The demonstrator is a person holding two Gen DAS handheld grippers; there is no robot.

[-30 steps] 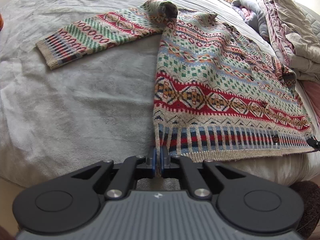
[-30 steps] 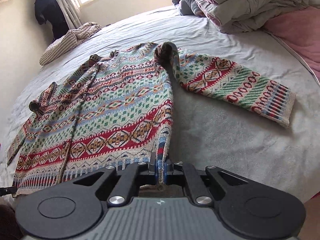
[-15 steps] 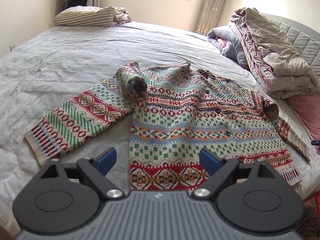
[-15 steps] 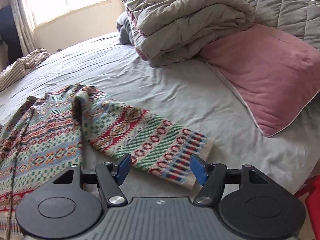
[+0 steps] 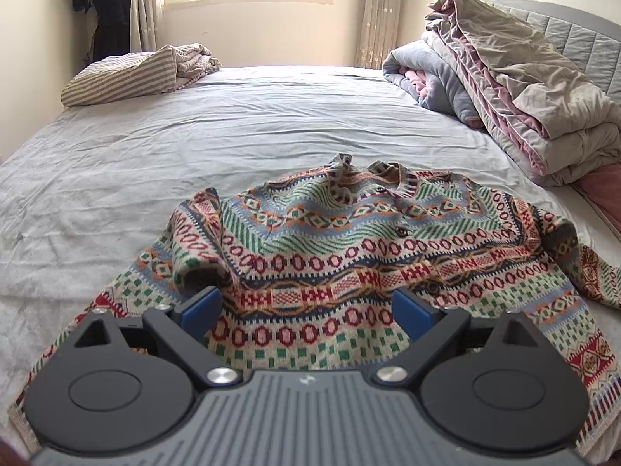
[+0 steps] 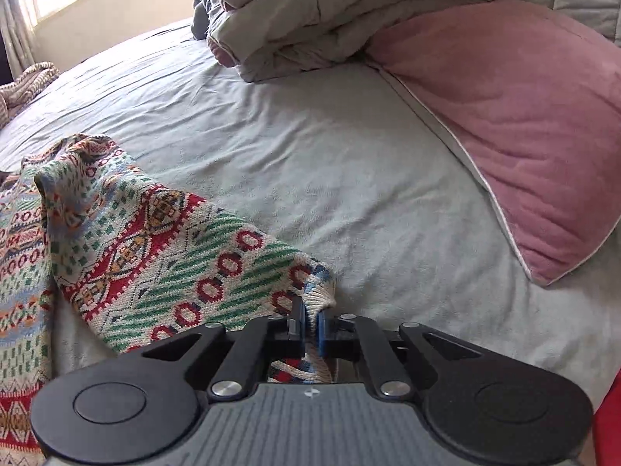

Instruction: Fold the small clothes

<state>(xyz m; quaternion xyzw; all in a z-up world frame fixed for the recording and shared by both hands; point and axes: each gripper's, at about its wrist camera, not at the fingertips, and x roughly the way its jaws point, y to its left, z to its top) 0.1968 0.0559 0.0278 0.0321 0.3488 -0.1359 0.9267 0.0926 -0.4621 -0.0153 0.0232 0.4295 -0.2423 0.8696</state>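
Observation:
A patterned knit cardigan in red, green, blue and cream lies spread on the grey bed sheet. My left gripper is open and empty, low over the cardigan's body near its left shoulder. In the right wrist view the cardigan's right sleeve stretches from the body towards me. My right gripper is shut on the sleeve's cuff end, which bunches between the blue pads.
A pink pillow lies at the right. A pile of folded grey and pink quilts sits by the headboard. A striped bundle lies at the far left corner. A window and curtains stand behind the bed.
Both grippers let go of the cardigan's hem and opened. The left moved up over the body and stays open. The right moved to the right sleeve and shut on its cuff.

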